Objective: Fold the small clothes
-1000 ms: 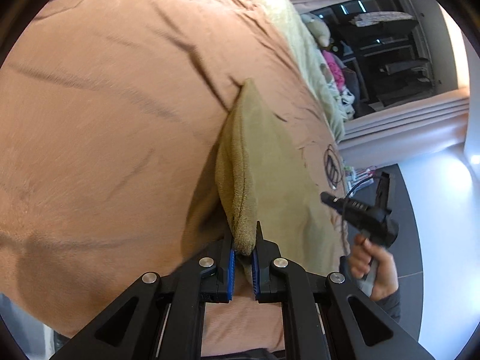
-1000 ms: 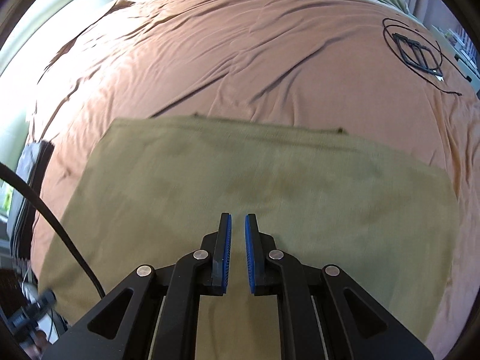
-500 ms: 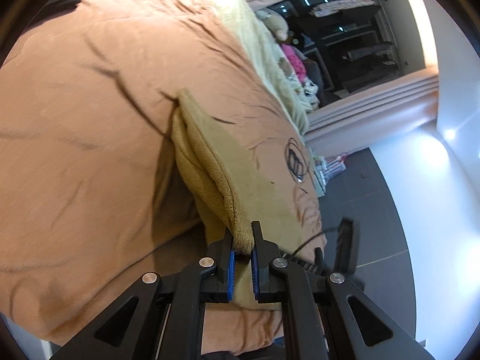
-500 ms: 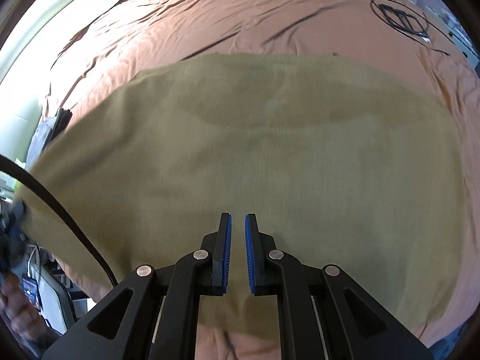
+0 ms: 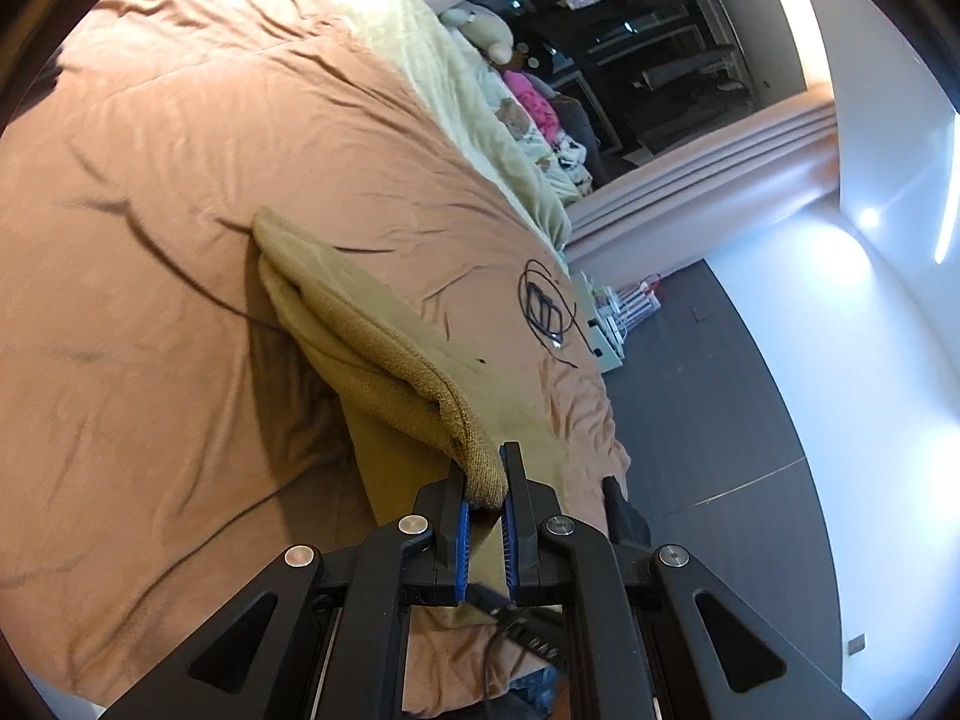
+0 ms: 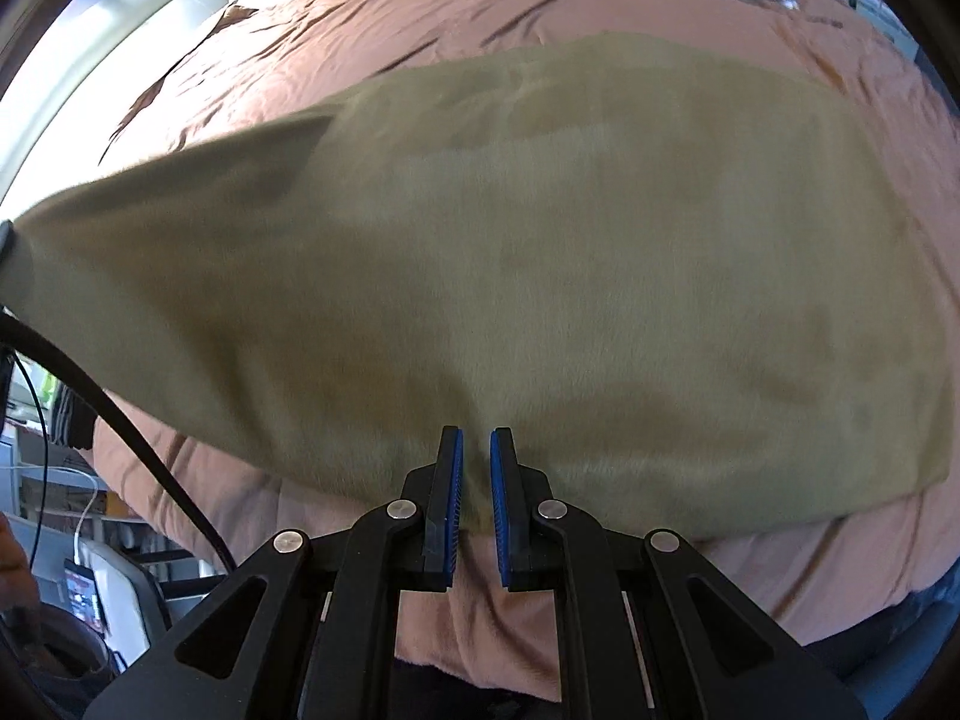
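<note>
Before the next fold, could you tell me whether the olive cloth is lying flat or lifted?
Partly lifted: the left claw pinches the olive cloth by its edge, raised off the bedspread.

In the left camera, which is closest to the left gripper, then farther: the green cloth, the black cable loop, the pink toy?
1. green cloth, pinched in the left gripper.
2. black cable loop, up right on the bedspread.
3. pink toy, far beyond the bed.

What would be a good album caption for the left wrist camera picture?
Left gripper pinches a corner of the olive cloth, lifting it off the brown bedspread.
</note>
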Motion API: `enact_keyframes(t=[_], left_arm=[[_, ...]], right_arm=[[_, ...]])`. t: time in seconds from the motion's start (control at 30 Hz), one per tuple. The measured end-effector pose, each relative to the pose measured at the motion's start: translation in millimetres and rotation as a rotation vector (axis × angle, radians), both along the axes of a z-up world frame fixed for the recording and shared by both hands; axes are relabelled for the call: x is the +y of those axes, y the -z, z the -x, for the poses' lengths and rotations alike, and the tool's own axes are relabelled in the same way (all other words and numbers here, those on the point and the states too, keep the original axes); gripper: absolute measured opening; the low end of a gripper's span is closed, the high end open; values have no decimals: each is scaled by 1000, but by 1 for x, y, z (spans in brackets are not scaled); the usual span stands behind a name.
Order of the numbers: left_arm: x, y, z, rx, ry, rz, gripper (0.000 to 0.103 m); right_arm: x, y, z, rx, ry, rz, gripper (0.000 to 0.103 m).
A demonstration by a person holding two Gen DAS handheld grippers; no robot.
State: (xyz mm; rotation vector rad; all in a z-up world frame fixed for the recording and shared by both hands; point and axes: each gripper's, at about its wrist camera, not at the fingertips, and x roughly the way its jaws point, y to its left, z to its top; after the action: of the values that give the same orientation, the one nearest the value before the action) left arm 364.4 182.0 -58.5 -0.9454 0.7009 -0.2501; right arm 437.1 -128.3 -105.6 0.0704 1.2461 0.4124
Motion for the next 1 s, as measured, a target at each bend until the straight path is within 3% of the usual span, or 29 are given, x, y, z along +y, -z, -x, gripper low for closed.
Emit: enact_keyframes(t=[0.37,0.53,0.73,0.83,0.9,0.97,1.0], left_arm=[[-39,-23,-26,-9,77,-79,9],[-61,-36,-39,-21,117,-107,9],[-95,-53,-53,-40,182,-139,9],[-115,-58,-61,-45,221,-154,9],[-129,-59,-66,-46,247,-162,9],[-145,-62,-70,-48,277,-175,9],[-154,-62,-72,-49,295,-180,9]], right_arm=[[-12,23,9,29,-35,-59,6],[-26,11,14,2,-51,-92,6],[-76,-8,20,-28,1,-152,8],[-97,-18,24,-55,28,-168,15],[-112,-26,30,-82,49,-169,34],[-128,-32,37,-109,77,-176,47],[-135,-34,42,-120,85,-178,48]])
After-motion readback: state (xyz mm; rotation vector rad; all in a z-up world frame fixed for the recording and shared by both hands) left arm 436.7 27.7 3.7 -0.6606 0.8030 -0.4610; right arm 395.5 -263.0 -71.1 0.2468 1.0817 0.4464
